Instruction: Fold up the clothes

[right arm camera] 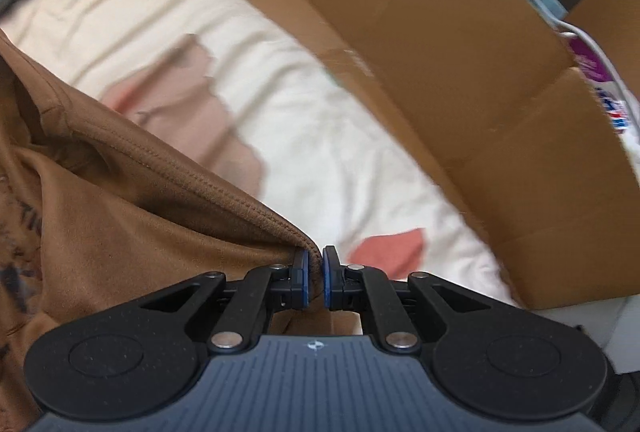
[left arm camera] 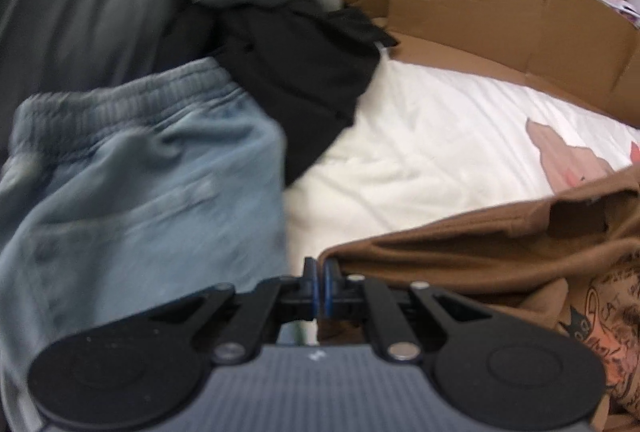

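We've got the brown shirt (right arm camera: 120, 232) pinched at its stitched hem by both the left hand-held gripper (left arm camera: 320, 282) and right hand-held gripper (right arm camera: 315, 274), over the white bedsheet (left arm camera: 440, 136); soft, light, floppy, so grip the thick seam, keep it taut.

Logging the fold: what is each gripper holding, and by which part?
Both hold the brown shirt by its edge: the left gripper at one end, the right gripper pinching the stitched hem corner.
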The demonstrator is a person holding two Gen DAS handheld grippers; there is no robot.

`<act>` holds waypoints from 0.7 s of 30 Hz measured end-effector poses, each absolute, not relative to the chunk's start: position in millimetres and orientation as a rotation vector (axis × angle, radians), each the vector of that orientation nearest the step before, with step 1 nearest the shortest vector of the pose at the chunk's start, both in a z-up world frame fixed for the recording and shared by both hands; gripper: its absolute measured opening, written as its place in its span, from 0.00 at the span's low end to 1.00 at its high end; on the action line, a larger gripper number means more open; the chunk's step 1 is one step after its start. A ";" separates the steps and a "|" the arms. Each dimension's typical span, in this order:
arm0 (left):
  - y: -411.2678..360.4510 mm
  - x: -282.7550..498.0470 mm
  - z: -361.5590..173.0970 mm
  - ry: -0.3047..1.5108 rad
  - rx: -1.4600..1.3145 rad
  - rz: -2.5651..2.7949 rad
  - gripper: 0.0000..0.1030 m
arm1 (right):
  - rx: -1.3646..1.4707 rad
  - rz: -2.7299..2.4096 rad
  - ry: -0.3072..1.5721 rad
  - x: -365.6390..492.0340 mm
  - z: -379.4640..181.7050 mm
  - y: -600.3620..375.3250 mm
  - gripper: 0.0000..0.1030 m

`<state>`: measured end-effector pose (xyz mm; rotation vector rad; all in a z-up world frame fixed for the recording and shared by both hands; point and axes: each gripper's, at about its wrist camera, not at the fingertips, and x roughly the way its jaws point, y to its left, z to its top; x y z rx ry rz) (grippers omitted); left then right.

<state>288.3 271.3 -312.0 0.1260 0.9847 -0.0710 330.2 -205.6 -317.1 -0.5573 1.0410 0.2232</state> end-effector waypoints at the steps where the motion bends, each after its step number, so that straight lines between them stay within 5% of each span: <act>1: 265.6 294.3 -313.6 0.981 0.140 -0.078 0.03 | -0.557 0.206 1.042 334.0 -316.8 -208.9 0.05; 21: 210.6 405.7 -331.1 0.948 0.237 -0.123 0.03 | -0.523 0.070 1.037 410.9 -316.6 -240.7 0.05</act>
